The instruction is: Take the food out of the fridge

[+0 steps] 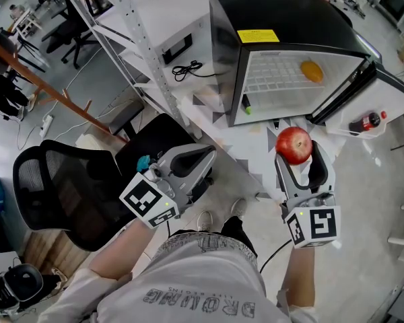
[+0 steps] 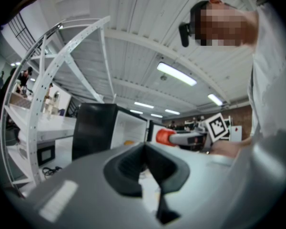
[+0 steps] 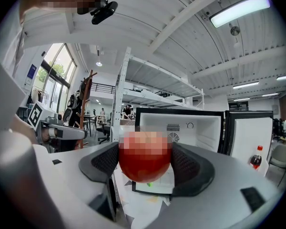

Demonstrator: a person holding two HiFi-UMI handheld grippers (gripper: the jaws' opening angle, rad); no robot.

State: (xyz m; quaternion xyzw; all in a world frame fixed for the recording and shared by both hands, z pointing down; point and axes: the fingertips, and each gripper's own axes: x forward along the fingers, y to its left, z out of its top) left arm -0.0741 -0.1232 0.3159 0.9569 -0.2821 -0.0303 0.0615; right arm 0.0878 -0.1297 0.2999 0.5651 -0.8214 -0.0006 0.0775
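My right gripper [image 1: 296, 152] is shut on a red apple [image 1: 293, 145], held in front of the small black fridge [image 1: 283, 19], outside it. In the right gripper view the apple [image 3: 145, 157] fills the gap between the pads, with the open fridge [image 3: 181, 128] behind. An orange fruit [image 1: 312, 71] lies on the fridge's white shelf. The fridge door [image 1: 363, 89] stands open to the right, with a cola bottle [image 1: 365, 122] in its pocket. My left gripper [image 1: 205, 157] is shut and empty, low at the left, away from the fridge. Its pads [image 2: 145, 163] meet in the left gripper view.
A black office chair [image 1: 60, 187] stands at the left. A white metal rack [image 1: 145, 52] with a cable on its shelf rises left of the fridge. The person's feet and pale floor [image 1: 363, 200] lie below the grippers.
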